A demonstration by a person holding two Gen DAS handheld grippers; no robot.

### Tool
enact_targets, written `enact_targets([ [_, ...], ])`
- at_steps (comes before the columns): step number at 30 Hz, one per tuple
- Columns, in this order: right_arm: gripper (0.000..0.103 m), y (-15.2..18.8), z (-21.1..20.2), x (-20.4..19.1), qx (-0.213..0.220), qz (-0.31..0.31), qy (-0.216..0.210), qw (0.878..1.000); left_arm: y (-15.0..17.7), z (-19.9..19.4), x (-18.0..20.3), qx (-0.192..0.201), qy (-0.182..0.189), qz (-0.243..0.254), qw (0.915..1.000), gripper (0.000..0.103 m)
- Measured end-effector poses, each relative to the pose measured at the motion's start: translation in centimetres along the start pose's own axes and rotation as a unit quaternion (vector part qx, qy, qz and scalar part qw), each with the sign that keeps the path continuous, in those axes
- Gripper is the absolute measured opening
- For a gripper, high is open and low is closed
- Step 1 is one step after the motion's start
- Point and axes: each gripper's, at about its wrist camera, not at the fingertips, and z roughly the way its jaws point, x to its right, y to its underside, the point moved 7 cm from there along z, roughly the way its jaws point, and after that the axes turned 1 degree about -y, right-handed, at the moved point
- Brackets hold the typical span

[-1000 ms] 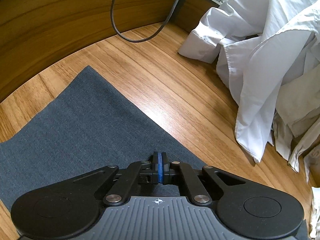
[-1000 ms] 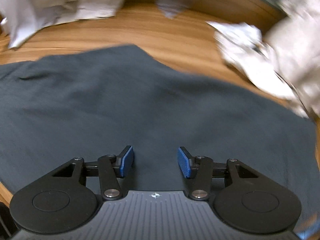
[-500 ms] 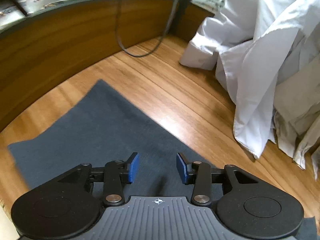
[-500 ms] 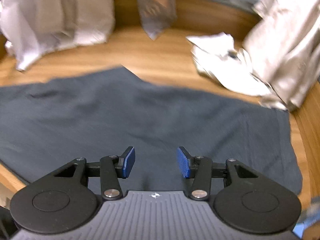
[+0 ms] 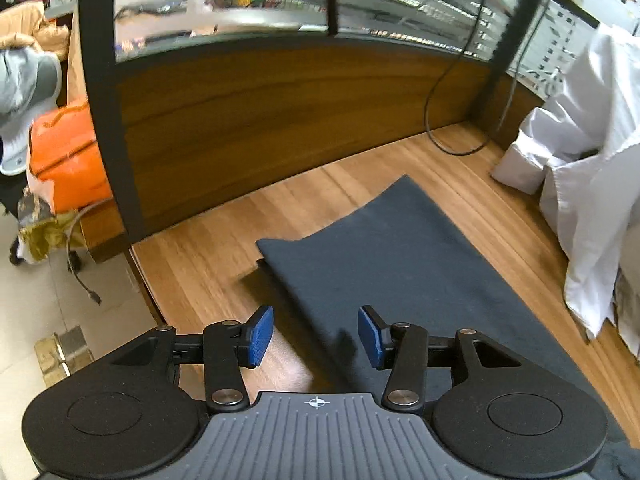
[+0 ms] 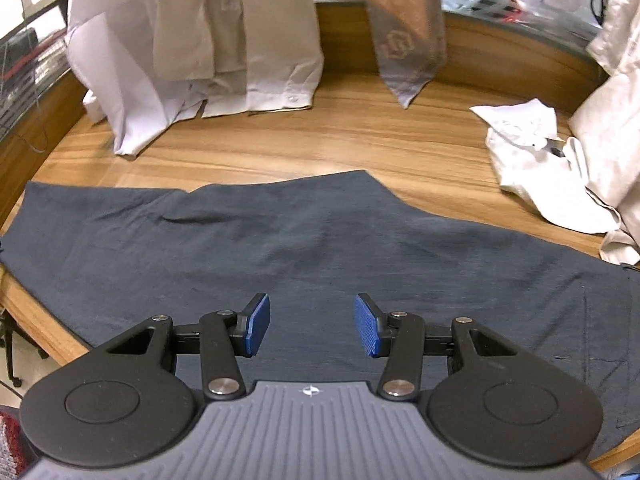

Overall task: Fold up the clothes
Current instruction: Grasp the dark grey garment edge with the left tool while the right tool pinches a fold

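A dark grey garment (image 6: 320, 248) lies spread flat across the wooden table (image 6: 360, 148). In the left wrist view its narrow end (image 5: 400, 252) reaches toward the table's left corner. My left gripper (image 5: 316, 336) hovers above that end's near edge; its jaws are opening and nothing is between them. My right gripper (image 6: 310, 326) hangs open above the middle of the garment, clear of the cloth, with nothing between its blue pads (image 6: 366, 326).
White and beige shirts (image 6: 200, 40) hang in a heap at the back left, a grey patterned cloth (image 6: 408, 32) at the back centre, crumpled white clothes (image 6: 552, 168) at the right. A black cable (image 5: 452, 120) trails by the wooden back wall. The table's left edge (image 5: 144, 280) drops to the floor.
My left gripper went from shut to open and drew back leftward, so the garment's end and table corner now show. My right gripper rose, showing more of the garment.
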Motion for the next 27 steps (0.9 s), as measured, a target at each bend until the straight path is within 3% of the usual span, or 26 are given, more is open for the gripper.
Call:
enact_targets([
  [6, 0.053, 0.1, 0.2, -1.8, -0.007, -0.007, 0.004, 1.000, -0.2, 1.7, -0.9, -0.005, 0.000, -0.018, 0.9998, 0.047],
  [8, 0.053, 0.2, 0.1, -2.2, -0.009, -0.008, 0.006, 1.000, -0.2, 2.1, -1.0, -0.002, 0.001, -0.020, 0.9998, 0.036],
  [10, 0.053, 0.4, 0.0, -2.3, -0.011, -0.007, 0.010, 1.000, -0.1, 2.3, -0.9, -0.003, 0.010, -0.019, 0.9998, 0.015],
  [11, 0.053, 0.5, 0.0, -2.4, -0.013, -0.005, 0.012, 1.000, -0.2, 2.2, -0.7, 0.000, 0.014, -0.017, 0.9998, 0.010],
  [16, 0.053, 0.9, -0.3, -2.3, -0.014, 0.003, 0.019, 1.000, -1.1, 0.0, 1.5, 0.037, 0.031, 0.021, 0.9986, 0.008],
  [19, 0.052, 0.8, -0.5, -2.4, -0.010, 0.010, 0.016, 1.000, -1.6, -2.3, 4.8, 0.065, 0.055, 0.090, 0.9924, 0.007],
  [21, 0.053, 0.6, -0.6, -2.6, -0.007, 0.013, 0.013, 1.000, -1.4, -4.0, 7.6, 0.084, 0.077, 0.147, 0.9826, 0.007],
  [23, 0.053, 0.4, -0.6, -2.8, -0.002, 0.016, 0.010, 1.000, -0.6, -5.8, 10.6, 0.102, 0.105, 0.210, 0.9668, 0.007],
  [27, 0.053, 0.0, -0.9, -3.4, 0.010, 0.026, -0.003, 1.000, 2.5, -9.5, 16.5, 0.120, 0.184, 0.321, 0.9212, 0.007],
])
